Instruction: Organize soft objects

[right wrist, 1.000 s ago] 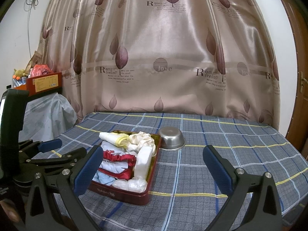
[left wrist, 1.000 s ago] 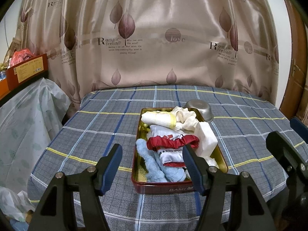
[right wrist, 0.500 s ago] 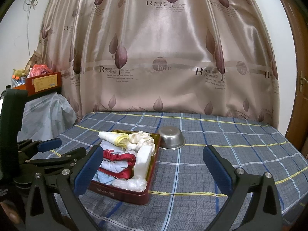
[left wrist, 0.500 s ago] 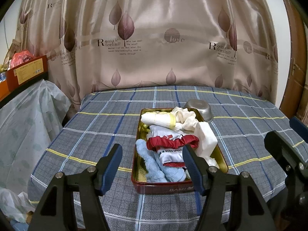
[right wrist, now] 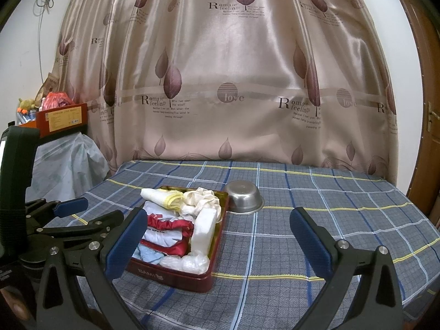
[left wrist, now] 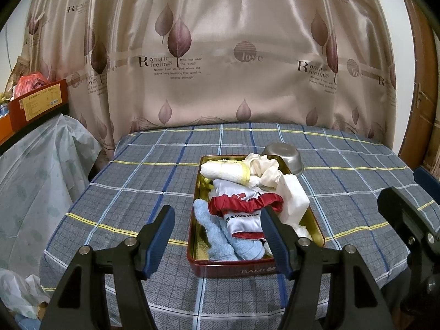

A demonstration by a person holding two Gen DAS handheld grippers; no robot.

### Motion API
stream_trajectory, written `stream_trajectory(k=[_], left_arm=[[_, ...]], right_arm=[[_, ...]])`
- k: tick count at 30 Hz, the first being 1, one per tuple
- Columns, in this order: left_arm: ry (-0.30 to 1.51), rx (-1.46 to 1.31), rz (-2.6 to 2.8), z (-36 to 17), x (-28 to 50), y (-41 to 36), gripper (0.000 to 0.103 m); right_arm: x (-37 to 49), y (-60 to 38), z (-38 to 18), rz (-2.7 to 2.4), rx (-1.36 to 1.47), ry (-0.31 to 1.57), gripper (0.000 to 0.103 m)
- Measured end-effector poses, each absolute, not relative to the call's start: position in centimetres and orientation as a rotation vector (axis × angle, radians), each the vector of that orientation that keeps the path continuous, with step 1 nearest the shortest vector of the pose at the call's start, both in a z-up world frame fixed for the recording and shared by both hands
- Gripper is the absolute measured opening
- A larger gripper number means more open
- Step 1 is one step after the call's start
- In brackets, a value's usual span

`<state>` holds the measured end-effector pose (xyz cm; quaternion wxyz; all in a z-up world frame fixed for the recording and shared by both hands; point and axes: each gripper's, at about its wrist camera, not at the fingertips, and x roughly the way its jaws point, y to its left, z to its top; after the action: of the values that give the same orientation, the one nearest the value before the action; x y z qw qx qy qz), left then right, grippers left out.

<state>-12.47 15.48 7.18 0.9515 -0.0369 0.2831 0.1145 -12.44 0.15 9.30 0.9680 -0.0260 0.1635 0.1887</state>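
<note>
A dark red tin (left wrist: 233, 268) (right wrist: 170, 275) stands on the plaid table and holds soft things: a blue towel (left wrist: 217, 236), a white and red printed cloth (left wrist: 242, 209) (right wrist: 165, 225), a white roll with a yellow band (left wrist: 225, 170) (right wrist: 162, 198), a cream scrunchie (left wrist: 261, 165) (right wrist: 202, 198) and a white block (left wrist: 293, 195) (right wrist: 205, 225). My left gripper (left wrist: 217, 242) is open and empty, just short of the tin's near end. My right gripper (right wrist: 217, 242) is open and empty, in front of the tin's right side.
A steel bowl (left wrist: 283, 155) (right wrist: 244, 195) stands right behind the tin. A leaf-print curtain (right wrist: 233, 82) hangs behind the table. At the left a plastic-covered shelf (left wrist: 35, 170) carries an orange box (left wrist: 35, 104). A wooden door (right wrist: 423, 137) is at the right.
</note>
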Motion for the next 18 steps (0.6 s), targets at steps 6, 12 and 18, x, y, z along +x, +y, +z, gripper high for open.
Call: stream_trajectory(k=[6,12,18], left_arm=[[0.576,-0.074,0.233,7.21,-12.51,15.46,0.066],[0.574,-0.074,0.233,7.16,-12.50,15.39,0.066],[0.574,-0.071,0.232,7.20,-12.47,15.48,0.066]], right_arm=[[-12.55,0.14,9.31,0.381,-0.055,0.331,0.102],[-12.53,0.10,9.31,0.379,-0.052,0.332,0.102],[-12.40,-0.06,9.18,0.377,-0.051,0.332,0.102]])
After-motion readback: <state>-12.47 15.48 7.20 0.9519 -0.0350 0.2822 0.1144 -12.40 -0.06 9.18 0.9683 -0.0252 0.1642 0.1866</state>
